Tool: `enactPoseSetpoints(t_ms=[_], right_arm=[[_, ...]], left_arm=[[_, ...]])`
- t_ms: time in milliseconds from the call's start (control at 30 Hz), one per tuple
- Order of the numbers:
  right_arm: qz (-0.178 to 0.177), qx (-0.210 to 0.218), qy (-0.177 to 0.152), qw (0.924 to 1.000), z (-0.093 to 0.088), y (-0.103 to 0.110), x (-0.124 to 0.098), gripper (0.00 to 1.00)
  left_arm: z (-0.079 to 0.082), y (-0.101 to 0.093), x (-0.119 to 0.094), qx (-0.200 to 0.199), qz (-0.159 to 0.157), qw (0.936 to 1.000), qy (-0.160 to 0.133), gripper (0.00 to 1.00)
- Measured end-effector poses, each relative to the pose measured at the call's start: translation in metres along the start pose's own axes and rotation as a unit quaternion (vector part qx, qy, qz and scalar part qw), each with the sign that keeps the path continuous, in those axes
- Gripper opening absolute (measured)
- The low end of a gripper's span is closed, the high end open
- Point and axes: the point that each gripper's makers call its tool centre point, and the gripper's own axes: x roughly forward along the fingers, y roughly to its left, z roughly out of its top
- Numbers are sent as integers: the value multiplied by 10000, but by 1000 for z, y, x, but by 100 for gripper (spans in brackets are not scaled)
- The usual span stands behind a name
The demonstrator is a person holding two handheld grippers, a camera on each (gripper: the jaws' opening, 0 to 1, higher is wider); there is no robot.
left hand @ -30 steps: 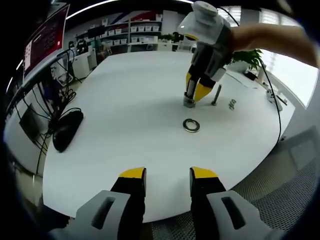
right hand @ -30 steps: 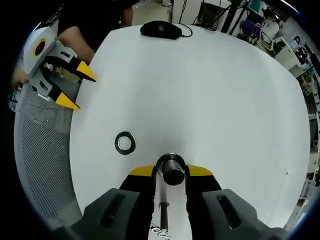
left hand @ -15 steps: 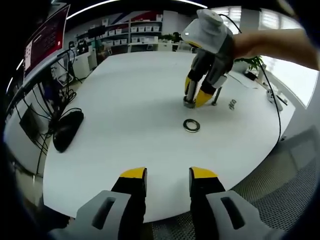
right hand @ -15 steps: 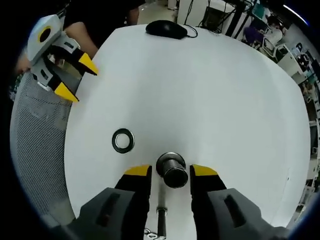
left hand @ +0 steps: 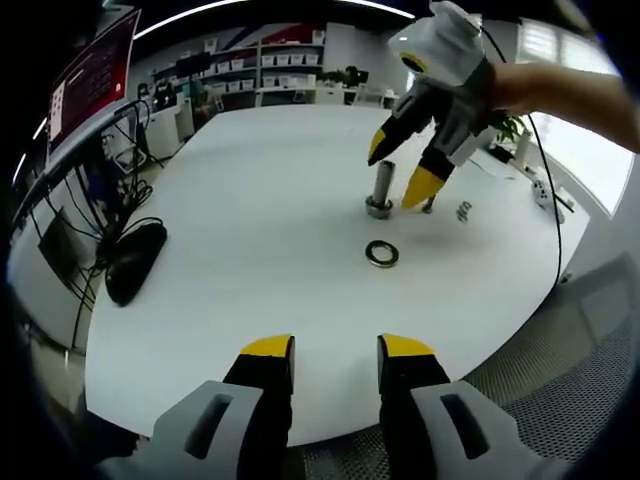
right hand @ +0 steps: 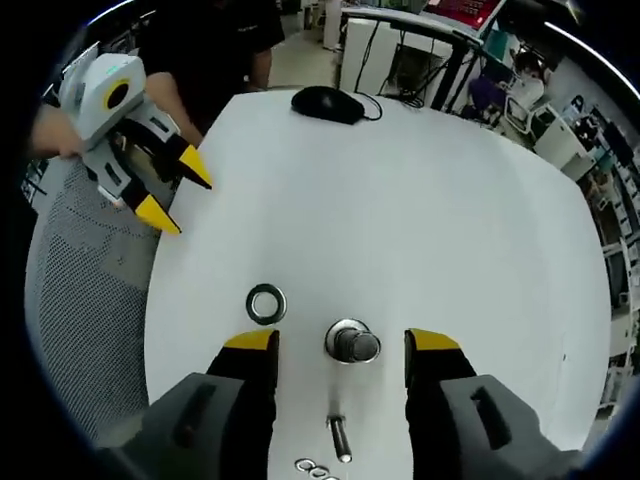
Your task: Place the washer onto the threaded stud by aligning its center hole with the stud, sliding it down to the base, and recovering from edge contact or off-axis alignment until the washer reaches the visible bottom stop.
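The threaded stud [left hand: 381,190] stands upright on the white table [left hand: 250,220], with nothing holding it. My right gripper [left hand: 408,168] hangs just above it, open, its yellow tips to either side of the stud's top. The metal washer [left hand: 381,253] lies flat on the table a short way nearer the left gripper. In the right gripper view the stud [right hand: 351,342] sits between the spread jaws of my right gripper [right hand: 342,341], and the washer [right hand: 265,302] lies to its left. My left gripper [left hand: 337,349] is open over the near table edge; it also appears as the left gripper [right hand: 173,194] at the far left.
A second bolt [left hand: 431,200] and a small spring [left hand: 463,210] lie beyond the stud. A black computer mouse [left hand: 134,260] with its cable rests at the table's left side. A mesh chair [right hand: 85,300] stands by the near edge. Desks and shelves surround the table.
My right gripper has opened, let go of the stud and lifted back from it. The stud stays upright in place. The washer and left gripper have not moved.
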Motion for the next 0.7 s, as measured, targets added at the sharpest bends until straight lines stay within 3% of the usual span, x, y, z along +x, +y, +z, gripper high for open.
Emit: enactPoseSetpoints(t_ms=[200, 300, 500, 700], right_arm=[[88, -123, -163, 9998, 15, 11, -3, 53], [305, -128, -254, 9991, 22, 21, 0, 52], [576, -364, -48, 9977, 22, 46, 12, 49], [666, -542, 153, 9962, 15, 54, 24, 47]], left_arm=[[0, 0, 0, -8, -6, 10000, -8, 31], [-1, 0, 0, 2, -7, 10000, 24, 30], [-1, 0, 0, -8, -3, 10000, 16, 30], [0, 0, 0, -28, 8, 10000, 4, 30]])
